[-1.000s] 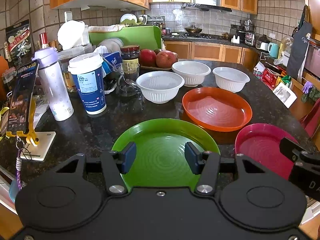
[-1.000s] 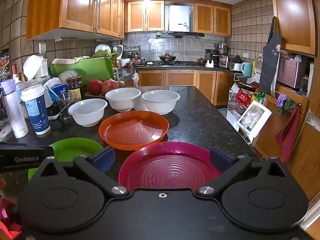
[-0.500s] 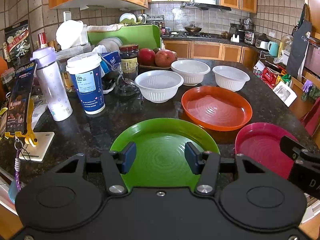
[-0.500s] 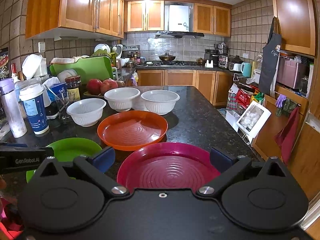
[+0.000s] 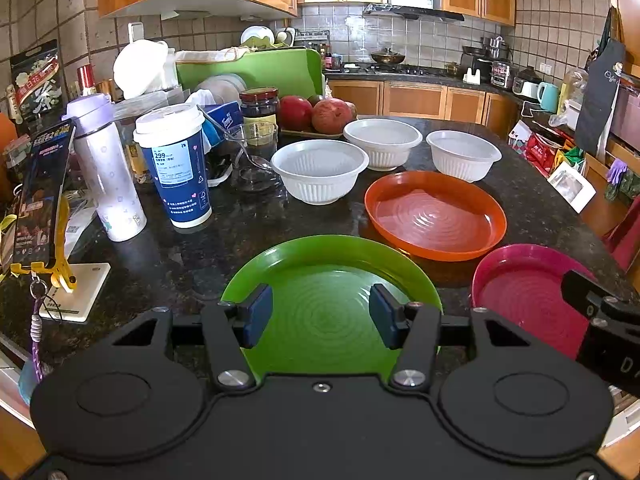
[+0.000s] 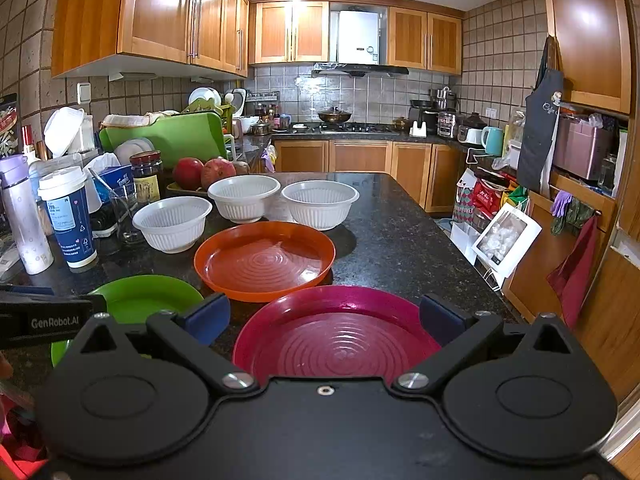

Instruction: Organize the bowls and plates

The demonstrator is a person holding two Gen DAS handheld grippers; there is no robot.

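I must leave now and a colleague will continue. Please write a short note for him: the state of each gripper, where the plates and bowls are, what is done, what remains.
Left gripper: open, empty, over the green plate.
Right gripper: open, empty, over the pink plate.
Orange plate lies behind them; three white bowls stand apart in a row behind it.
Done: nothing stacked.
Left: stack the plates, nest the bowls.

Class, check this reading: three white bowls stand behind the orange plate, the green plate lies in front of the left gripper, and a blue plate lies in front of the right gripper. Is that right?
One detail is wrong: the plate in front of the right gripper is pink, not blue, as the right wrist view shows. The three white bowls do stand behind the orange plate, and the green plate lies in front of the left gripper.
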